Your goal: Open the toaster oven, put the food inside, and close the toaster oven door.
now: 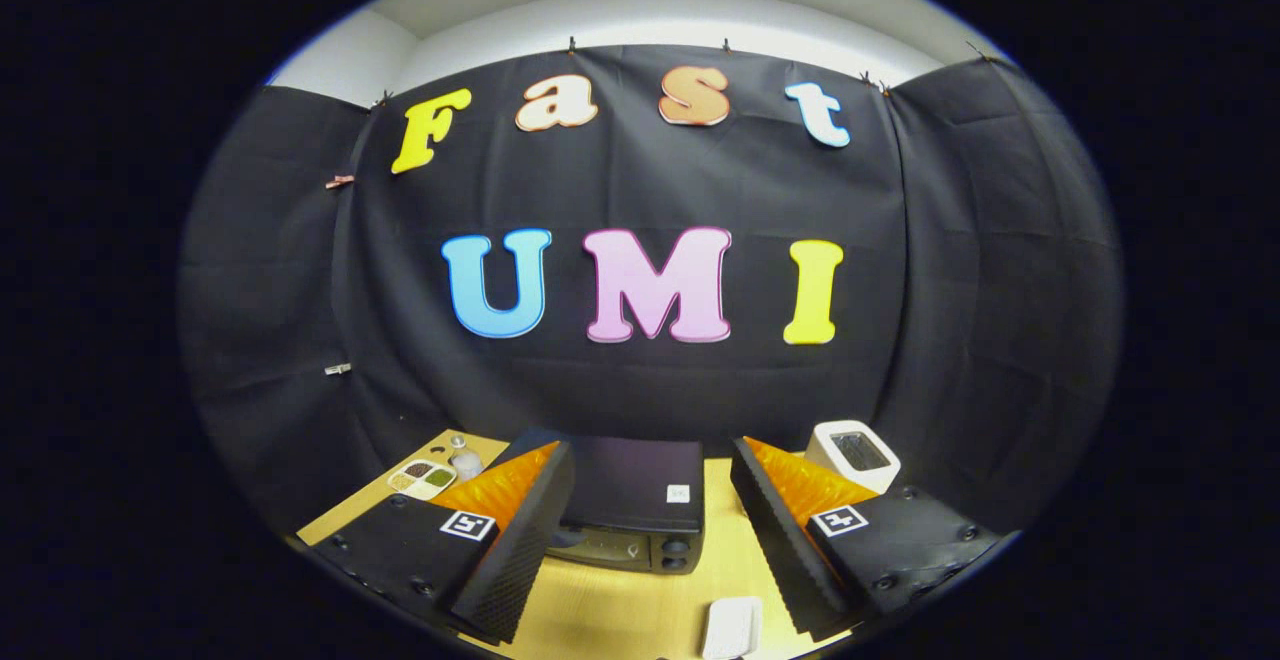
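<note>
A: Gripper [640,550] fingers are spread apart, holding nothing. The white food item [732,627] lies on the table [620,610], nearer than the toaster oven [625,510].

B: Door looks closed; reaching low risks knocking the food. A white box [853,453] stands right of the oven, a seasoning tray [422,479] left.

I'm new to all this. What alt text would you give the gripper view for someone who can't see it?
A hand-held gripper hangs open above a wooden table, its two fingers spread either side of a dark toaster oven just ahead. A small white object lies between the fingertips; a white box and a divided dish sit further back.
</note>
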The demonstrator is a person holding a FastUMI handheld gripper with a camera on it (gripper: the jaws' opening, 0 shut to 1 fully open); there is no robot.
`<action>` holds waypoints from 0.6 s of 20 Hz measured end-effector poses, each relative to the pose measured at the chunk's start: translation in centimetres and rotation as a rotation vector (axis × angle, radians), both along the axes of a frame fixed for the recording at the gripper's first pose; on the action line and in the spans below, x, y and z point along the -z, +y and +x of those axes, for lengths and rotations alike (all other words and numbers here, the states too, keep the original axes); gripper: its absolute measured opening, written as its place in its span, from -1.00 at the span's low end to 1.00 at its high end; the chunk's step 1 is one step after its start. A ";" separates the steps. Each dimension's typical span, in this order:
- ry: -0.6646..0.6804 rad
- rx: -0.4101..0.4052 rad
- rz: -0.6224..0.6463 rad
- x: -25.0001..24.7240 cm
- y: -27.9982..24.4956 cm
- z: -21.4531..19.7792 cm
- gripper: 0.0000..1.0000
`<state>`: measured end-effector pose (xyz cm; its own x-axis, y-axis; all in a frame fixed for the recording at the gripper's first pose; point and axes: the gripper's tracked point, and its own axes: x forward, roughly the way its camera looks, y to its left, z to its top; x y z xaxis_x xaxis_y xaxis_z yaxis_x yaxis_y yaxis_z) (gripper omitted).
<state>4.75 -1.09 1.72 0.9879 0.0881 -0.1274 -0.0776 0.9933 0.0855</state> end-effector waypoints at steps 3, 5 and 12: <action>-0.048 0.019 -0.007 -1.7 -2.0 -0.7 0.96; -0.055 0.024 -0.001 -2.4 -3.1 -1.1 0.96; -0.070 0.055 0.026 -2.9 -6.2 -1.3 0.96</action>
